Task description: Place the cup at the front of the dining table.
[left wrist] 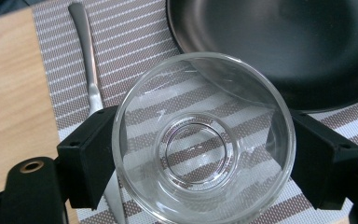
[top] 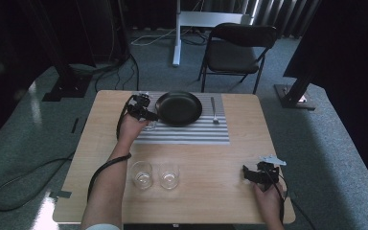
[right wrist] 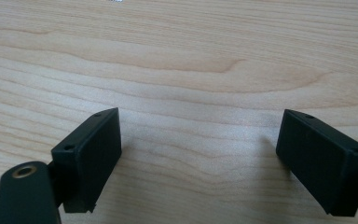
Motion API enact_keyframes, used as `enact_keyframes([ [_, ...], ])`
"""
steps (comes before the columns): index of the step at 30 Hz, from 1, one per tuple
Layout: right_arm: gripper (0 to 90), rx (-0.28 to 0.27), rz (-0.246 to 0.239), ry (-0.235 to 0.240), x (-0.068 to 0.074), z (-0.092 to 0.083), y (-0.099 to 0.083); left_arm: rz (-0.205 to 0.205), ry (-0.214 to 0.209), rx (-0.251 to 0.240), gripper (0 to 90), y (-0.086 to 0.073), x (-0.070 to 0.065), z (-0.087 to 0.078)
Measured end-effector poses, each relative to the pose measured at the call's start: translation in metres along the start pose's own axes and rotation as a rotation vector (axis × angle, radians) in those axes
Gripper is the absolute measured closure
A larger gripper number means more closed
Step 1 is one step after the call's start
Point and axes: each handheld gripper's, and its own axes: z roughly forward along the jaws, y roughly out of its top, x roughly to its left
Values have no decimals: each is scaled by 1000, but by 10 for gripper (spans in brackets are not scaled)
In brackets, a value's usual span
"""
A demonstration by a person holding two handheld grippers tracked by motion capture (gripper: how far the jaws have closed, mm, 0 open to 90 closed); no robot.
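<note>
Two grippers: both over one wooden table [top: 211, 158]
Placemat: striped grey placemat [top: 191, 132] lying against the table's far edge, about midway along it
Plate: black plate [top: 178, 108] on the placemat's far half, left of its centre
Left gripper: left gripper [left wrist: 200, 154] at the placemat's left edge, jaws spread wide and pressed on either side of a clear glass [left wrist: 204, 140]; glass stands upright on the placemat just beside the plate's rim
Right gripper: right gripper [right wrist: 200, 154] near the table's near right corner, jaws wide apart with bare wood between them
Other glasses: two clear glasses [top: 142, 174] [top: 169, 176] side by side near the near edge, left of centre
Fork: fork [top: 213, 111] on the placemat right of the plate
Second utensil: metal handle [left wrist: 89, 65] on the placemat beside the held glass, in the left gripper view; which kind, I cannot tell
</note>
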Motion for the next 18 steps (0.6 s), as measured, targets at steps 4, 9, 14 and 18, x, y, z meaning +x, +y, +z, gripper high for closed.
enact_keyframes([
  [4, 136, 0, 0, 0, 0, 0, 0, 3, 2, -47, 183, -7, 0, 7],
  [9, 136, 0, -1, 0, 0, 0, 0, 37, 4, -101, 177, -17, 0, 9],
  [14, 136, -1, -1, 0, 0, 0, 0, 78, 17, -134, 168, -24, -1, 10],
  [18, 136, 0, -1, 0, 0, 0, 0, 75, -3, -111, 167, -27, 2, 12],
])
